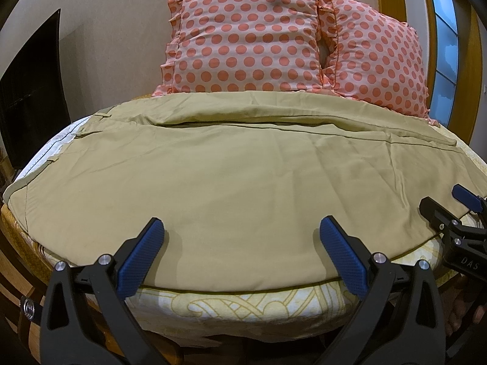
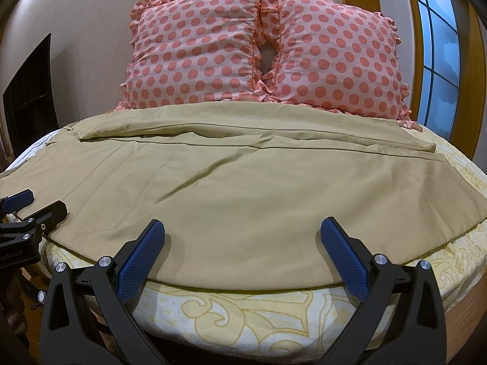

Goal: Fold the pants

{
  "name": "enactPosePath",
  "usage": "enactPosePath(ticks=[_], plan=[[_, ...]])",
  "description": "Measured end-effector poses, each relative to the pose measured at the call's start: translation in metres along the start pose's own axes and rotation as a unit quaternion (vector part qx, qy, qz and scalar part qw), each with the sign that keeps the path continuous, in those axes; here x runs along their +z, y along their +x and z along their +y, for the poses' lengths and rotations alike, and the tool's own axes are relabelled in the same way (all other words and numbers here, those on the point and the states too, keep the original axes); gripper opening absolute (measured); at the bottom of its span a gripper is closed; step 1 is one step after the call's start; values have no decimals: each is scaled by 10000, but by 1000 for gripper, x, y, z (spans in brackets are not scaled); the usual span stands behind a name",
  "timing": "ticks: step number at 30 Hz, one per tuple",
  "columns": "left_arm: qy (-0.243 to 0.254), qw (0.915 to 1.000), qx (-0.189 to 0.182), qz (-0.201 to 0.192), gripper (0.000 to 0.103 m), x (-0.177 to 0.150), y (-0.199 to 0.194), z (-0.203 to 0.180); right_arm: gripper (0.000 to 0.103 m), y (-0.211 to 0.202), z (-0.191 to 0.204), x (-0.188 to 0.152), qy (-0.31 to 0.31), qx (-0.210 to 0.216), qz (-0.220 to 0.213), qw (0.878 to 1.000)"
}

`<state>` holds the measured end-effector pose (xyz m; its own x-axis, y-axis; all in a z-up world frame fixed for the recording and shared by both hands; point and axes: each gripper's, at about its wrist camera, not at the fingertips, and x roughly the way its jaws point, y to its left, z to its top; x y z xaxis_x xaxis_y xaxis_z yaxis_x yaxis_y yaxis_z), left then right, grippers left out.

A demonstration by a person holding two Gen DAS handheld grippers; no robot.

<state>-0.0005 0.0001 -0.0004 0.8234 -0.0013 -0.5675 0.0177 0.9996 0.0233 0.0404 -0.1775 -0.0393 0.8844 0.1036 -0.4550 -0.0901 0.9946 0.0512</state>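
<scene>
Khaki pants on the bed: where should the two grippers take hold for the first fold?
Grip the khaki pants along the near seam edge, coming from the front. It lies flat and exposed on the bedsheet, directly before the open left gripper and right gripper.

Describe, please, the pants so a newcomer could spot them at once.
On the bed, before two polka-dot pillows, lie the pants, spread flat. They are the only plain khaki cloth; the sheet underneath is cream with yellow swirls.
</scene>
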Motion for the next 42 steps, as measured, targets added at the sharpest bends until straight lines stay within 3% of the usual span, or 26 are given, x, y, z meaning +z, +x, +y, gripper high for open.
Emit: enactPosePath(ticks=[4, 8, 11, 14, 16, 18, 22, 25, 28, 29, 30, 32, 33, 34, 37, 40, 42], plan=[[71, 9998, -128, 130, 101, 6, 2, 6, 102, 10, -22, 32, 91, 244, 499, 9984], [-33, 10000, 32, 52, 101, 18, 1, 18, 102, 25, -92, 95, 986, -151, 464, 9939], [-233, 9997, 66, -88, 101, 32, -4, 26, 102, 75, -165, 148, 2083, -516, 918, 9724], [-421, 9989, -32, -203, 101, 48, -5, 32, 98, 133, -222, 179, 2804, -835, 1236, 9482], [-477, 9986, -47, -239, 101, 55, -5, 33, 82, 163, -248, 187, 3073, -1156, 1392, 9343], [-484, 9985, -74, -257, 101, 62, -3, 34, 74, 198, -272, 196, 3300, -1471, 1559, 9193], [-399, 9987, -20, -328, 101, 70, 3, 31, 73, 256, -310, 200, 3824, -1958, 1806, 8848], [-319, 9989, -35, -329, 101, 72, 8, 28, 74, 274, -316, 206, 3664, -2358, 1795, 8820], [-264, 9993, -90, -247, 101, 73, 18, 26, 69, 293, -305, 205, 2747, -2779, 2025, 8980], [-265, 9993, -95, -228, 101, 72, 19, 26, 65, 293, -300, 202, 2478, -2736, 1950, 9087], [-278, 9994, -106, -199, 101, 71, 21, 26, 53, 288, -300, 197, 2392, -2624, 1824, 9169], [-341, 9991, -135, -196, 101, 69, 22, 28, 36, 276, -306, 186, 2382, -2398, 1628, 9270], [-364, 9990, -137, -199, 101, 67, 21, 29, 18, 269, -311, 180, 2431, -2324, 1565, 9287], [-386, 9989, -143, -206, 101, 66, 20, 30, 12, 263, -319, 174, 2579, -2126, 1497, 9305], [-456, 9986, -139, -246, 101, 65, 16, 35, 6, 231, -343, 152, 3301, -1377, 1081, 9276], [-546, 9978, -137, -337, 101, 68, 8, 41, 4, 171, -349, 135, 3747, -451, 282, 9256], [-638, 9970, -150, -422, 101, 71, 2, 48, 4, 121, -356, 106, 4039, 179, -181, 9144]])
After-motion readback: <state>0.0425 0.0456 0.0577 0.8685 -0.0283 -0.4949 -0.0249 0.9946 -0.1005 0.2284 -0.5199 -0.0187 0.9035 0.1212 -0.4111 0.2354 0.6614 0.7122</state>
